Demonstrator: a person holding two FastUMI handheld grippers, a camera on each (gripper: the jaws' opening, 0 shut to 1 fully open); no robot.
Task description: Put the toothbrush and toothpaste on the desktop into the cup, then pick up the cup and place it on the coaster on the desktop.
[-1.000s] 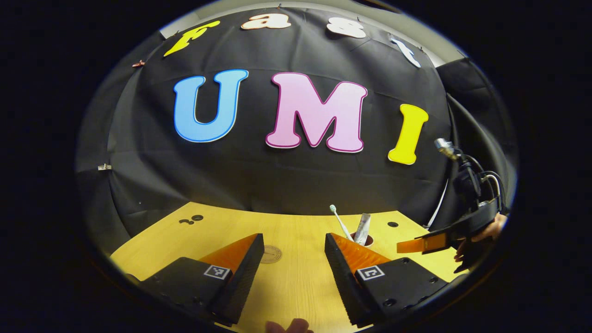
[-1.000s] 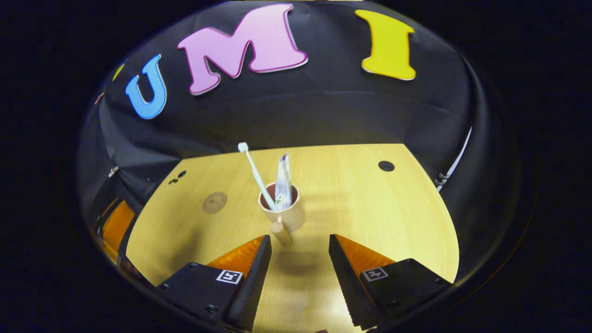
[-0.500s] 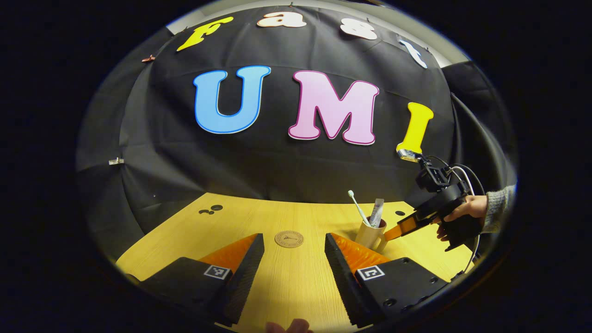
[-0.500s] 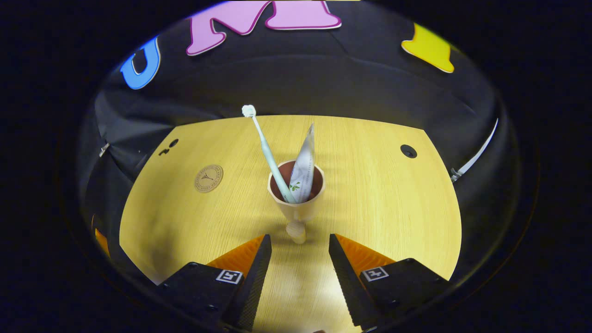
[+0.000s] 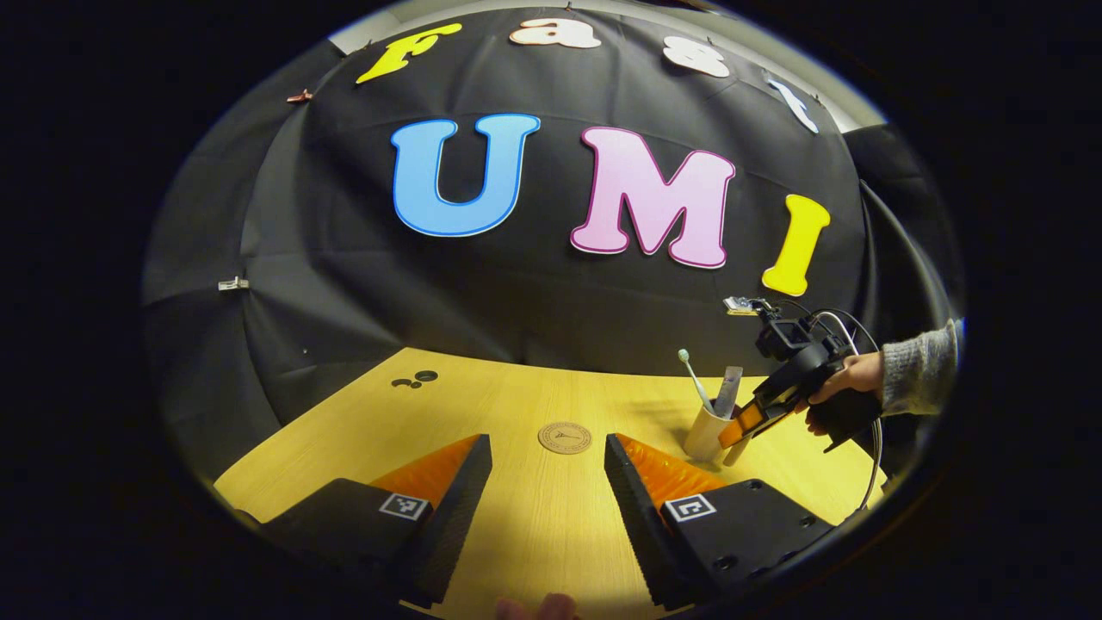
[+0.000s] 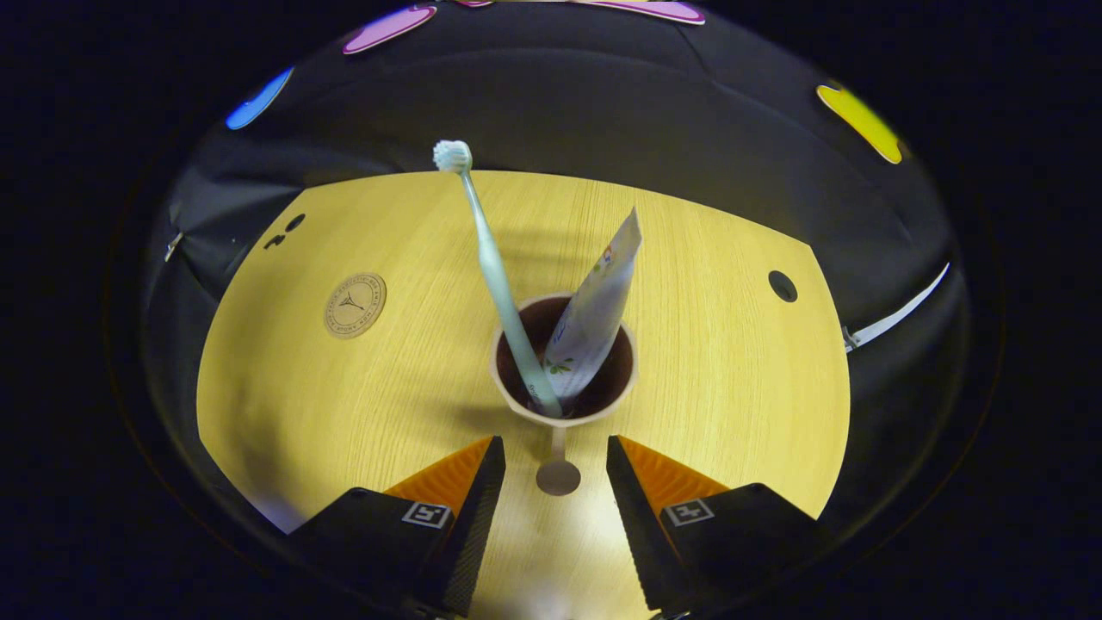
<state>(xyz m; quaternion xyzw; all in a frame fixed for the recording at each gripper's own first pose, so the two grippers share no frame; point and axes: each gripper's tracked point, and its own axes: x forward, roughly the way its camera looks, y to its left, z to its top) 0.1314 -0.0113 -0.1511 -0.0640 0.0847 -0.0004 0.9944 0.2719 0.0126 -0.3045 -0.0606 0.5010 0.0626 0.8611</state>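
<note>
Right tool (image 6: 549, 452) is down low with its fingers spread, the cup handle (image 6: 558, 472) sitting right in the gap and touching neither finger. Just ahead stands the cup (image 6: 564, 413), toothbrush (image 6: 491, 258) leaning away to the left, toothpaste tube (image 6: 596, 306) tilted right, both inside it. Off to the tool's left, well apart, the round coaster (image 6: 354, 305) lies flat on the pale wood worktop (image 6: 715, 379). Left tool (image 5: 547, 456) hangs wide and empty above the worktop, coaster just ahead of its tips. To its right, a hand (image 5: 839, 379) in a grey sleeve (image 5: 917, 379) holds the other tool at the cup. Black cloth wall (image 5: 362, 301) closes off the back.
</note>
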